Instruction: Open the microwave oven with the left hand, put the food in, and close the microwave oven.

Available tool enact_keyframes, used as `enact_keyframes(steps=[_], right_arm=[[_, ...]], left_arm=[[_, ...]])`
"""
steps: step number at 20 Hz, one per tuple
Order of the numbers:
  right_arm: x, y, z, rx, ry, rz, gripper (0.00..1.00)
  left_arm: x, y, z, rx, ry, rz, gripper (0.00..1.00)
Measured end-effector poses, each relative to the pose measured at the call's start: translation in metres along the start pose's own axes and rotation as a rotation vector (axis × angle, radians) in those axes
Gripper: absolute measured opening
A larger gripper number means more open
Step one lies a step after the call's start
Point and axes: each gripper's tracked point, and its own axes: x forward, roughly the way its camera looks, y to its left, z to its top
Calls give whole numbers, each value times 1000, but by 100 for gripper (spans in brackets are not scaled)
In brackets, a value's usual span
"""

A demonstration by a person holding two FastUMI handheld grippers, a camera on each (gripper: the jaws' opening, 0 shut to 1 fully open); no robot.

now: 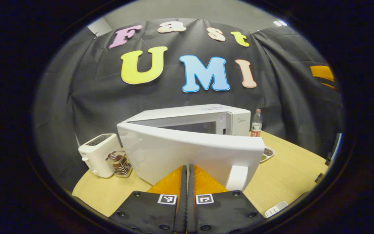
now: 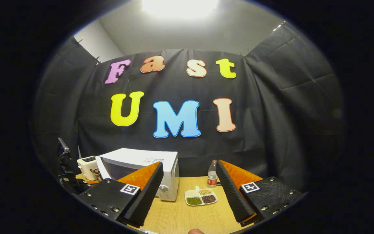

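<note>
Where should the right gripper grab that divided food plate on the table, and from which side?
Grip the small tab handle at the divided plate's far edge, coming from above. The plate lies flat with a low rim, so the tab likely gives the open right gripper its best purchase.

Open door (image 1: pixel 187 152) hides most of microwave (image 1: pixel 206 118) cavity & half the food tray (image 1: pixel 268 152).
</note>
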Motion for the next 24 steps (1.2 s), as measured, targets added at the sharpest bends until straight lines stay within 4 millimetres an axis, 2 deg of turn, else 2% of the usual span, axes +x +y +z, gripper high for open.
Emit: enact_keyframes(steps=[5, 13, 22, 24], right_arm=[[-1, -5, -5, -7, 11, -81, 98], [-5, -20, -12, -13, 28, -186, 98], [10, -26, -21, -55, 61, -213, 98], [11, -26, -22, -63, 66, -213, 98]], left_arm=[[40, 2, 13, -23, -22, -50, 7], [94, -5, 24, -16, -42, -105, 7], [133, -9, 29, -22, -50, -109, 5], [139, -5, 31, -33, -49, -92, 7]])
